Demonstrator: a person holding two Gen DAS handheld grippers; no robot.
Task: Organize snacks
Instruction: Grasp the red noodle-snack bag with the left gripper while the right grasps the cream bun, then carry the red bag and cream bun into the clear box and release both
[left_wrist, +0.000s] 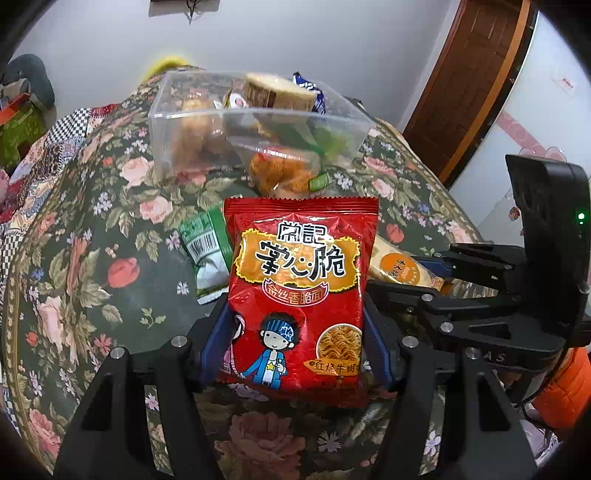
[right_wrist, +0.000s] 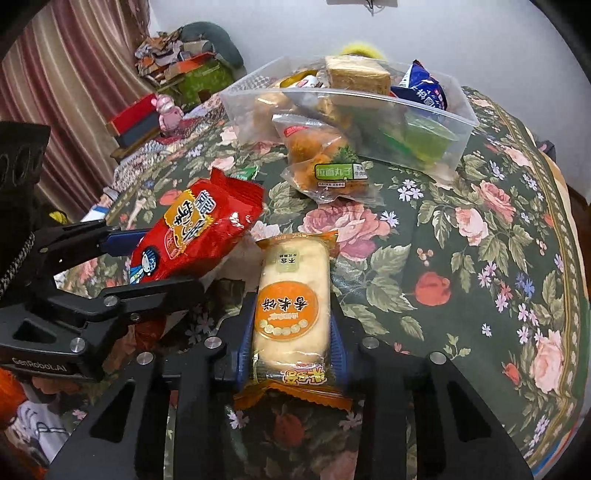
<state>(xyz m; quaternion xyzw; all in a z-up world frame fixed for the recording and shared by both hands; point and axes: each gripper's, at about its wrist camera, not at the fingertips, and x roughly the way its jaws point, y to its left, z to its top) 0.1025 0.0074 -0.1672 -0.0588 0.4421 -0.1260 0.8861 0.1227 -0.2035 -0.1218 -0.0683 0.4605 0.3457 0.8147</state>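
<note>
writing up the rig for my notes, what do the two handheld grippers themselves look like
Both match: matte black frames of angular linkage bars with silver round bolt heads, and blue pads lining the jaws. The left gripper carries white lettering on its body in the right wrist view. The right gripper has a black upright block with a green light lit, seen in the left wrist view. An orange sleeve shows behind it.

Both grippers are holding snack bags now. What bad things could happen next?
1. The red noodle bag sits puffy between the left gripper; a hard squeeze might crush the noodles.
2. The clear box already looks heaped, so new bags may slide off.
3. The right gripper, shut on the rice cracker pack, is close beside the left; they might bump.
</note>
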